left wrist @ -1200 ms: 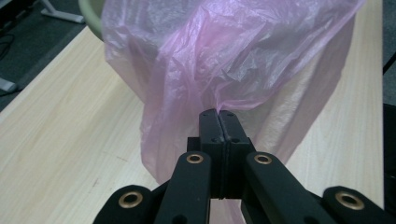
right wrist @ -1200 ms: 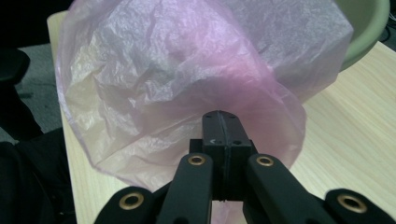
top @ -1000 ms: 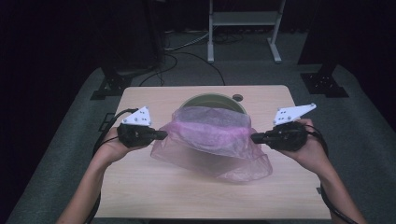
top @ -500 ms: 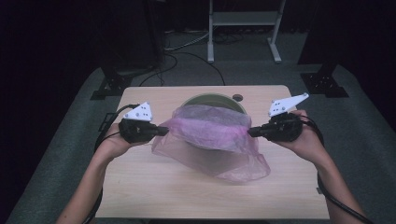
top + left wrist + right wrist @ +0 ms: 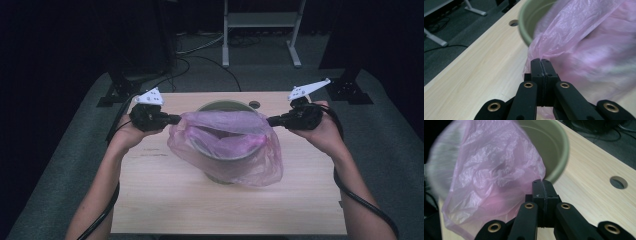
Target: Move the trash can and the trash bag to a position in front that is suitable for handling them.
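A thin pink bag hangs stretched over a green bucket that stands on the far half of the bench. The left claw sits at the bucket's left side, its jaws pressed tight together on the bag's left edge. The right claw sits at the bucket's right side, its jaws likewise clamped shut on the bag's right edge. Between the two claws the bag's mouth is pulled wide across the bucket's rim, and the rest of the bag drapes down the bucket's near side towards the person.

In the left gripper view the bag rises just beyond the closed left claw, with the bucket's rim behind it. In the right gripper view the bag billows to the left of the shut right claw, and the bucket stands just past it.

A round hole in the bench lies just right of the bucket's far side. Beyond the bucket, on the floor, stand a white frame and loose cables.
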`<state>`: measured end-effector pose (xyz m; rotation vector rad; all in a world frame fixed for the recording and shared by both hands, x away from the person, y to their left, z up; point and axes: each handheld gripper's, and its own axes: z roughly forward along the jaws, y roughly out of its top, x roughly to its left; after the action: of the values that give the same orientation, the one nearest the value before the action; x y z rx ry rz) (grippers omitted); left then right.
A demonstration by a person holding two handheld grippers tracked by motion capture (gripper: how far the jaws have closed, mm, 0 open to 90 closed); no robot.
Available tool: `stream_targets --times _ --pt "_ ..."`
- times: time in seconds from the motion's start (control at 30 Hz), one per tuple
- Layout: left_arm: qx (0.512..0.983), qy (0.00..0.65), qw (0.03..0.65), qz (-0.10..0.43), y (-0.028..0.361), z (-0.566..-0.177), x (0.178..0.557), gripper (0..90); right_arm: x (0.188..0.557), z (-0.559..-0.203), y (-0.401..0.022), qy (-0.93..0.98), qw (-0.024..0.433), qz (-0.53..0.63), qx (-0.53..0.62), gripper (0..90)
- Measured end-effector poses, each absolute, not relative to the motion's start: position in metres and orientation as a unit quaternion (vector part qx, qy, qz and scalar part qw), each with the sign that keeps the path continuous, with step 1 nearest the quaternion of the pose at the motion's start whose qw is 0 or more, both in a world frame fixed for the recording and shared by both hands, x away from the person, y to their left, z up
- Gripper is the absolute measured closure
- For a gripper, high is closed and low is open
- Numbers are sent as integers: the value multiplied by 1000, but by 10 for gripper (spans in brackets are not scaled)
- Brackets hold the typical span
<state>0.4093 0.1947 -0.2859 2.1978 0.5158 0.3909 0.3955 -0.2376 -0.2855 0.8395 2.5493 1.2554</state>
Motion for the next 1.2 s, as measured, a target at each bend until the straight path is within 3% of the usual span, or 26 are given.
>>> stream_targets --times 0.43,1.2 --pt "862 269 410 127 182 -329 462 900 436 -331 -229 853 58 392 340 900" --pt "869 292 386 101 160 -357 481 900 441 -363 -231 856 41 372 357 900"
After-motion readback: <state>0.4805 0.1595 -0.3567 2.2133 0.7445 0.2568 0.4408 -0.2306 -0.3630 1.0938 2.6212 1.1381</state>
